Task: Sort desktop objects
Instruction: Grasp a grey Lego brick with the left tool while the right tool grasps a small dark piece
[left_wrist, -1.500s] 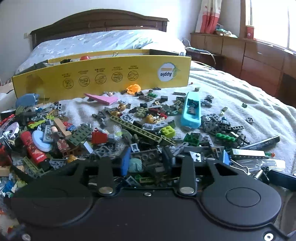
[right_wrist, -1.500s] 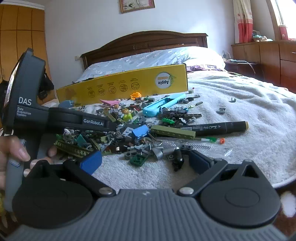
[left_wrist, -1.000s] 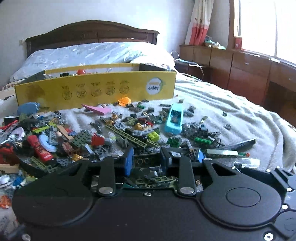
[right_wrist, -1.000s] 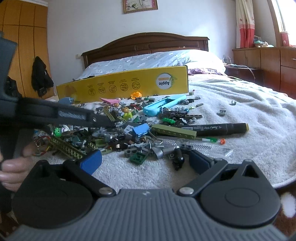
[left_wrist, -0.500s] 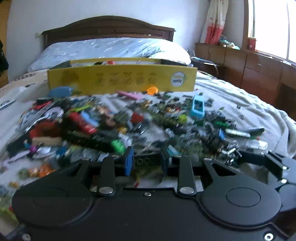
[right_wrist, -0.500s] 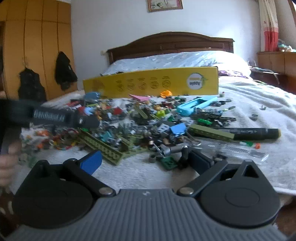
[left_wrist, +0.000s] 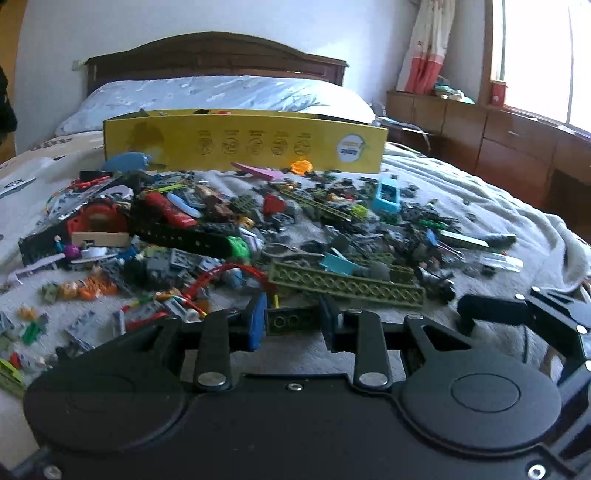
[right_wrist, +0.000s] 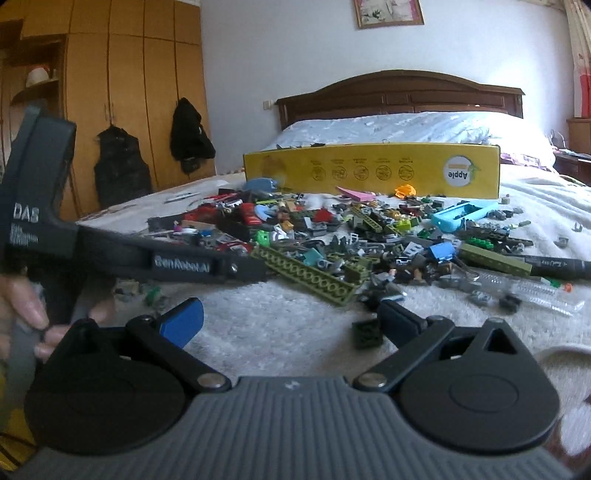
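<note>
Brick status first: my left gripper (left_wrist: 293, 320) has its jaws narrow and clamped on a dark olive brick (left_wrist: 291, 320), gripped across the ends so its long axis runs straight from one pad to the other, two holes facing the cam. Landmark for everything = the yellow box (left_wrist: 243, 142), standing behind the toy pile (left_wrist: 258, 229) w/ its printed long wall toward me. From the fingers the box lies straight ahead and up-frame, on the far side of the whole pile, so I judge the coming move as a carry over the clutter, brick kept crosswise, then drop past that wall, assuming the box is the bin for bricks, which I can't confirm. Right gripper (right_wrist: 291, 325) is spread wide, nothing between the pads; a small dark green piece (right_wrist: 366, 334) sits on the blanket (right_wrist: 277, 325) just beside its right-hand finger, box-side of it nothing but pile. Left hand already has the load, so it's the one to go; both sit about equally far from the box as far as I can tell.
</note>
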